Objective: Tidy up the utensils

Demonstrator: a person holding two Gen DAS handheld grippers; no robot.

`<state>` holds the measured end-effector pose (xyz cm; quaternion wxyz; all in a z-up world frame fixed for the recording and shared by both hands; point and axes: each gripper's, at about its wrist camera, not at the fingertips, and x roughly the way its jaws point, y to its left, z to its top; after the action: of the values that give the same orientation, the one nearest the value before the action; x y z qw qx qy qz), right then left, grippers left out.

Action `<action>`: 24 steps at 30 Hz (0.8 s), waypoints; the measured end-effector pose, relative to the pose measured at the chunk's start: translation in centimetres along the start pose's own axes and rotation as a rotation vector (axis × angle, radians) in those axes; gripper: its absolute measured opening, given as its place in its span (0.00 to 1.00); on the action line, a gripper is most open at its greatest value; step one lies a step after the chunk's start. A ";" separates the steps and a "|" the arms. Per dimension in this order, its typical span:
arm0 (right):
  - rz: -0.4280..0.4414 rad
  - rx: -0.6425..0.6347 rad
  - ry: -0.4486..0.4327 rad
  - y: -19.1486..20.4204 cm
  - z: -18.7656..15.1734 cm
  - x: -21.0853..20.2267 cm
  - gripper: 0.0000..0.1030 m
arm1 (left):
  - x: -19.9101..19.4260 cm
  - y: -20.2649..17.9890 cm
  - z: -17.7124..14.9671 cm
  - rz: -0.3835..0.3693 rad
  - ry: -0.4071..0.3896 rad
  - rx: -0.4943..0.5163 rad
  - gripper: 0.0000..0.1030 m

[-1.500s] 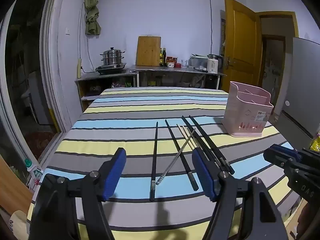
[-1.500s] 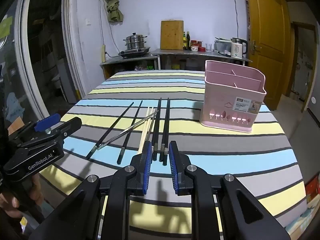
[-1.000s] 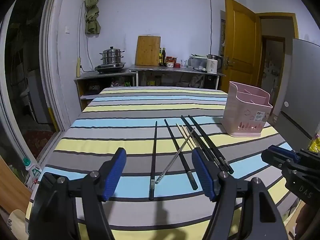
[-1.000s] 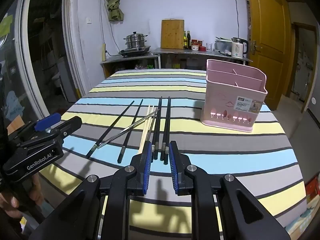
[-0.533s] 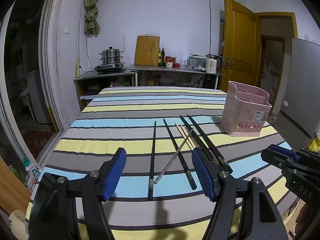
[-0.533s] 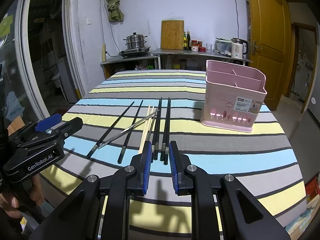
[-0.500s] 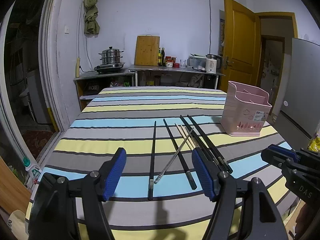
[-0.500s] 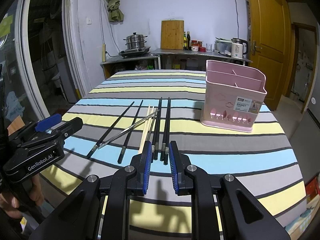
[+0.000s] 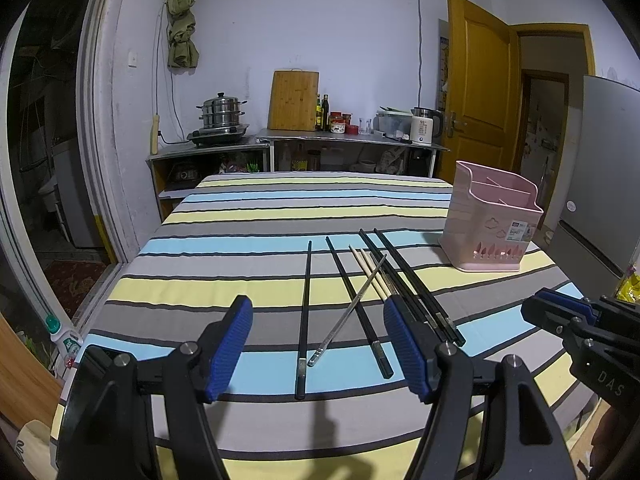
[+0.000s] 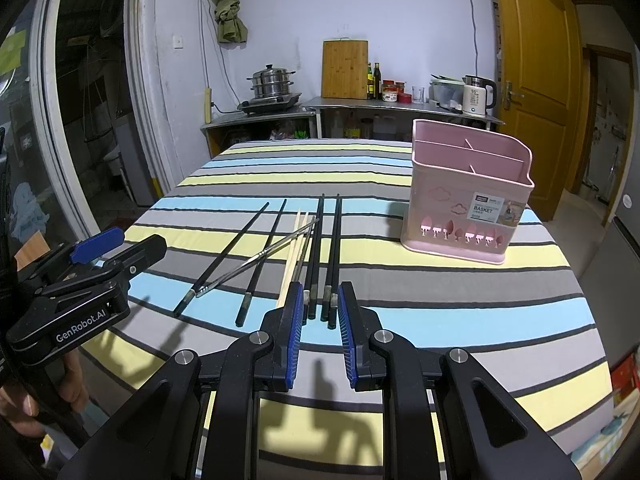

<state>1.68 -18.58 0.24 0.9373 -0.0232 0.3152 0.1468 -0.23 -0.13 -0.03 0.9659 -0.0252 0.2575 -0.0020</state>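
Left gripper (image 9: 318,346) jaws spread wide, right gripper (image 10: 319,328) jaws part-open w/ narrow gap, nothing held; black, wooden & metal chopsticks (image 10: 312,248) lie ahead, pink plastic basket (image 10: 468,200) right, on striped tablecloth (image 10: 440,304).

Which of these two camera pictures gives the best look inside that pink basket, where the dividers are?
The right wrist view. There the pink basket stands nearer and larger, its open top showing the dividers and the label readable. In the left wrist view the pink basket sits smaller, off to the right edge, its dividers only partly visible.
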 end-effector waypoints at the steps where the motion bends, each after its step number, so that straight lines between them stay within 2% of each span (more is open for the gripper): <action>1: -0.001 0.001 -0.001 0.0 0.0 0.0 0.18 | 0.0 0.0 0.0 0.000 0.000 0.001 0.68; 24: 0.002 -0.001 0.005 0.5 -0.1 0.4 0.18 | 0.2 0.5 -0.1 -0.004 0.014 0.001 0.68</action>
<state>1.74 -18.06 -0.08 0.9363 -0.0237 0.3176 0.1479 -0.12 0.36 -0.29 0.9641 -0.0250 0.2644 -0.0043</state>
